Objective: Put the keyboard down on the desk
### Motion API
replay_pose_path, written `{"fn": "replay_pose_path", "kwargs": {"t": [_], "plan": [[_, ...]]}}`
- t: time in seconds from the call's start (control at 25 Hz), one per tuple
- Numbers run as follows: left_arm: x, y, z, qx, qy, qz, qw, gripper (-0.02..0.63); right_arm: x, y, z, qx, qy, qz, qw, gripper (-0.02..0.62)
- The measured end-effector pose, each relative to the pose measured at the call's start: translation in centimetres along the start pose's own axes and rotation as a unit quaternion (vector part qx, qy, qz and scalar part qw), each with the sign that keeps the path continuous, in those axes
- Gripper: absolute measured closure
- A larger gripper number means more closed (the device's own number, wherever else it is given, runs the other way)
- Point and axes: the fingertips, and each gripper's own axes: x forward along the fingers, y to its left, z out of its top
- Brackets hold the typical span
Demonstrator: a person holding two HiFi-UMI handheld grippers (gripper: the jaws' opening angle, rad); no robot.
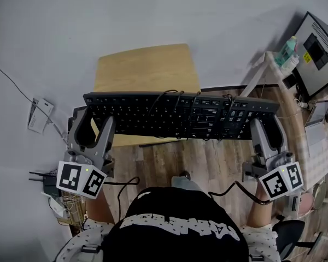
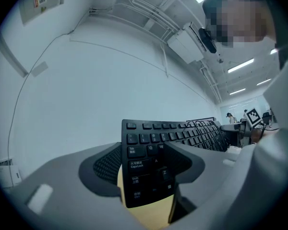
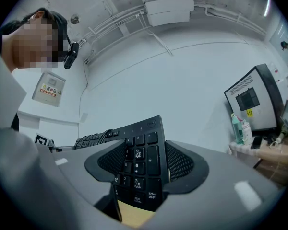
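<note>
Holding the keyboard (image 1: 180,115) over the desk (image 1: 145,67), we have the left gripper (image 1: 93,123) and right gripper (image 1: 266,127) clamped on its ends; it perhaps touches the wood.

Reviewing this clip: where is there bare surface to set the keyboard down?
The desk top is bare from its far edge by the wall to the keyboard, held at its ends by the left gripper and right gripper. Crowded: the white table with bottles at right, clutter at lower left.
</note>
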Motion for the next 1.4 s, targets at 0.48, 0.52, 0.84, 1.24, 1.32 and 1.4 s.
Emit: {"fn": "replay_pose_path", "kwargs": {"t": [0.48, 0.52, 0.84, 1.24, 1.32, 1.4], "plan": [[-0.2, 0.1, 1.2, -0.002, -0.023, -0.032, 0.9992, 0.351, -2.2, 1.9, 1.5, -0.02, -0.026, -0.025, 0.999, 0.319], [-0.5, 0.3, 1.2, -0.002, -0.022, -0.032, 0.9993, 0.351, -2.2, 2.2, 1.4, -0.02, -0.025, -0.024, 0.999, 0.319], [0.2, 0.2, 1.2, -0.003, -0.004, -0.042, 0.9991, 0.351, -2.6, 2.0, 1.0, -0.008, -0.012, -0.042, 0.999, 0.319], [0.4, 0.1, 1.1, 0.0, 0.005, -0.046, 0.9989, 0.35, -2.7, 2.0, 0.7, -0.004, -0.01, -0.044, 0.999, 0.318], [0.3, 0.2, 1.1, 0.003, 0.007, -0.043, 0.999, 0.35, -2.6, 2.0, 0.4, 0.0, -0.009, -0.042, 0.999, 0.319], [0.3, 0.3, 1.1, 0.004, 0.009, -0.04, 0.9992, 0.35, -2.3, 1.9, 0.3, 0.002, -0.007, -0.039, 0.999, 0.319]]}}
